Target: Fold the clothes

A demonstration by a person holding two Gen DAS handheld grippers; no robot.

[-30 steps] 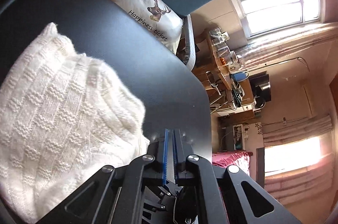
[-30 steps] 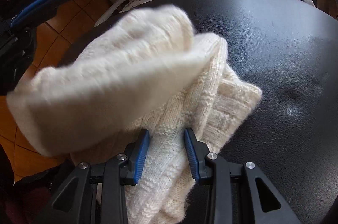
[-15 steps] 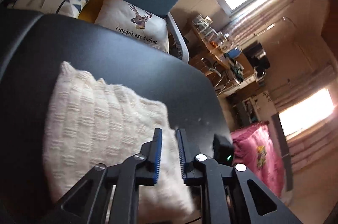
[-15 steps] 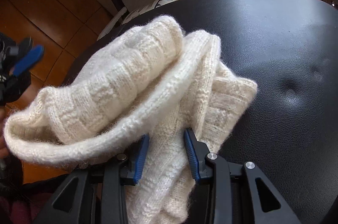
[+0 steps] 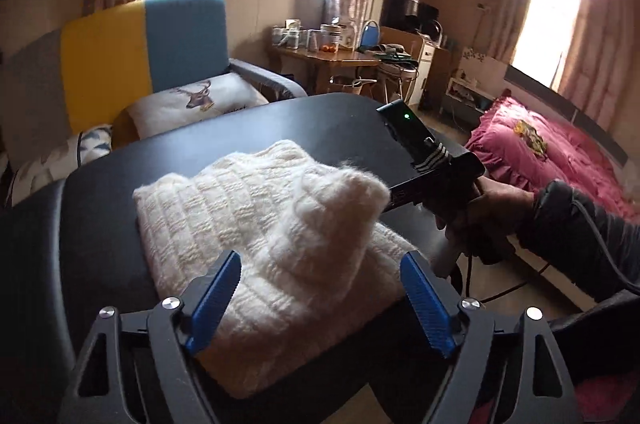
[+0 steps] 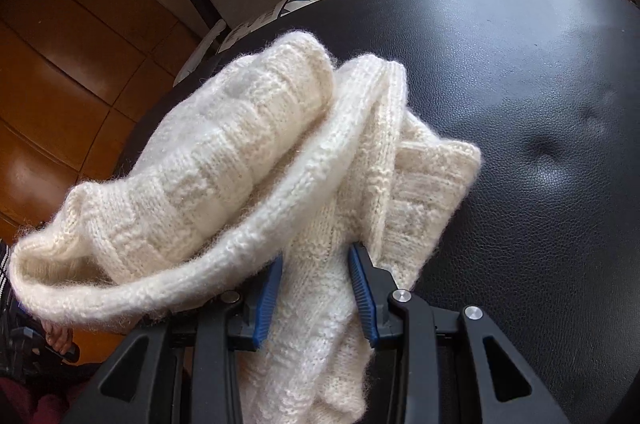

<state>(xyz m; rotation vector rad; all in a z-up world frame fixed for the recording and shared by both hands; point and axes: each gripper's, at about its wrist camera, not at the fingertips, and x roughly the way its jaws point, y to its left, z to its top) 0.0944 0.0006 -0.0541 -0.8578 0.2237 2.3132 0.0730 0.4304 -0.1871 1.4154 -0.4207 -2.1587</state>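
Note:
A cream knit sweater (image 5: 276, 224) lies folded on a black padded table (image 5: 96, 224). My left gripper (image 5: 320, 288) is open and empty, its blue fingers spread wide just in front of the sweater's near edge. My right gripper (image 6: 316, 288) is shut on a fold of the sweater (image 6: 248, 160) and holds that edge lifted off the table (image 6: 520, 84). In the left wrist view the right gripper's black body (image 5: 432, 164) reaches into the sweater from the right, its fingertips hidden in the knit.
A yellow and blue armchair (image 5: 148, 48) with a deer cushion (image 5: 196, 100) stands behind the table. A wooden desk with jars (image 5: 332, 52) is further back. A pink bed (image 5: 552, 152) lies to the right. Brown floor tiles (image 6: 60, 72) show left of the table.
My left gripper has opened wide and pulled back from the sweater, turning level to face the room. My right gripper keeps its hold on the fold.

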